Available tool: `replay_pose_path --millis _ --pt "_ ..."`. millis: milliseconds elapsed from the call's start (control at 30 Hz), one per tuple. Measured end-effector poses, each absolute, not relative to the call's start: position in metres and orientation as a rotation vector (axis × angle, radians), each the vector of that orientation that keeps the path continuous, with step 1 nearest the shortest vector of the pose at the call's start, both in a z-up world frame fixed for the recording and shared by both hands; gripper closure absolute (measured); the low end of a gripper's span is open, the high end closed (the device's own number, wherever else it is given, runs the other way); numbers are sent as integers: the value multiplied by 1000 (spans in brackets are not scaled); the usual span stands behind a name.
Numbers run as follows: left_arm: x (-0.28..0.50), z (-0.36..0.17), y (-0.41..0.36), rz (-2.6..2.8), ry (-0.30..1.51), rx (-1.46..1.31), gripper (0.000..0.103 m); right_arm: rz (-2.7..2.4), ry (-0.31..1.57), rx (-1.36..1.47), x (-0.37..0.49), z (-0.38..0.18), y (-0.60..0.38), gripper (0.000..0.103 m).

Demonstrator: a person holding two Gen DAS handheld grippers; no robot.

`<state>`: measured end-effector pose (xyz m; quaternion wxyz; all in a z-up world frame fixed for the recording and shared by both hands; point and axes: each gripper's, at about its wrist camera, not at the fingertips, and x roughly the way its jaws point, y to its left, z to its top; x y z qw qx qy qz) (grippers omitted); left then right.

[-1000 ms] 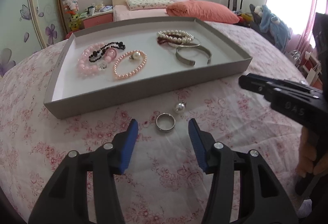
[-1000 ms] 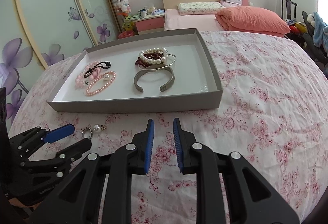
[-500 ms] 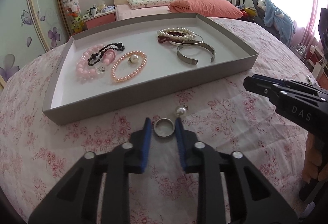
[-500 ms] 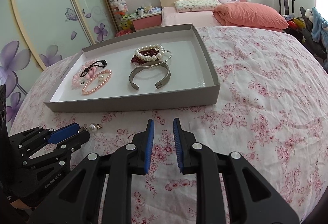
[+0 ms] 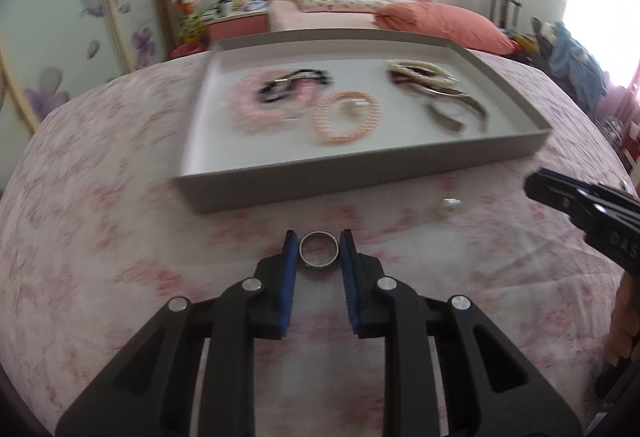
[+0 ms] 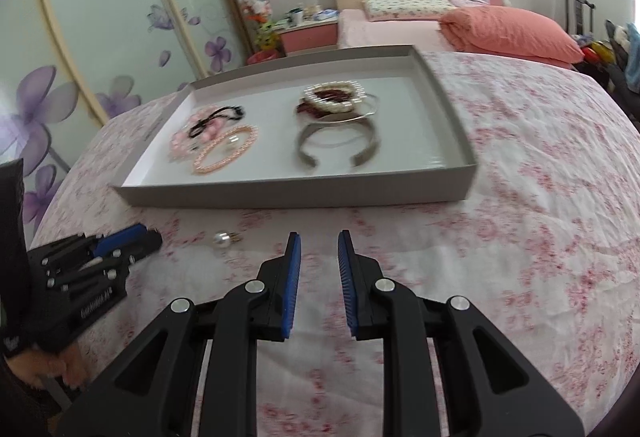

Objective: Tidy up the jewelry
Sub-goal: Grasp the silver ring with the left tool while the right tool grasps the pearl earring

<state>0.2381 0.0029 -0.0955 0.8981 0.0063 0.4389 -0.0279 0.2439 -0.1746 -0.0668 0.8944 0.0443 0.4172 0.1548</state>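
My left gripper (image 5: 319, 238) is shut on a silver ring (image 5: 319, 255), which sits between the blue pads just above the flowered bedspread. A pearl earring (image 5: 448, 206) lies on the cloth to its right, in front of the grey tray (image 5: 360, 173). The tray holds a peach pearl bracelet (image 5: 346, 117), pink and black bead bracelets (image 5: 276, 97), a white pearl bracelet (image 5: 420, 71) and a silver cuff (image 5: 456, 109). My right gripper (image 6: 319, 239) hovers over the cloth with a narrow gap and nothing between its fingers. The pearl earring (image 6: 222, 239) lies to its left.
The tray's front wall (image 6: 296, 193) stands across the path just beyond both grippers. The left gripper (image 6: 144, 235) shows at the left edge of the right wrist view. A second bed with a pink quilt (image 6: 512, 33) lies behind.
The left jaws closed from wide open onto the ring. The left gripper then shifted sideways with it, so the pearl earring now sits farther right. The right gripper barely moved.
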Motion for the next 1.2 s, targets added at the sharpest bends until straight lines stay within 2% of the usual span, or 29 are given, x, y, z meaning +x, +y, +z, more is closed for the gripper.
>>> replay_pose_path --millis 367,433,467,667,767,933,1200 --pt "226 -94 50 34 894 -68 81 433 885 -27 242 -69 -113 82" --pt "225 -93 52 31 893 -77 81 433 890 -38 245 -71 -106 71" --pt "225 -93 52 30 893 -79 81 432 888 -45 246 -71 -104 69" --pt "224 -93 53 29 893 -82 81 422 891 -98 246 -75 -93 69" --pt "225 -93 53 29 893 -81 81 409 886 -127 244 -78 -92 72" --pt "225 -93 53 30 893 -81 81 397 887 -117 246 -78 -96 84" --pt "225 -93 53 29 893 -82 81 371 888 -104 248 -78 -103 86"
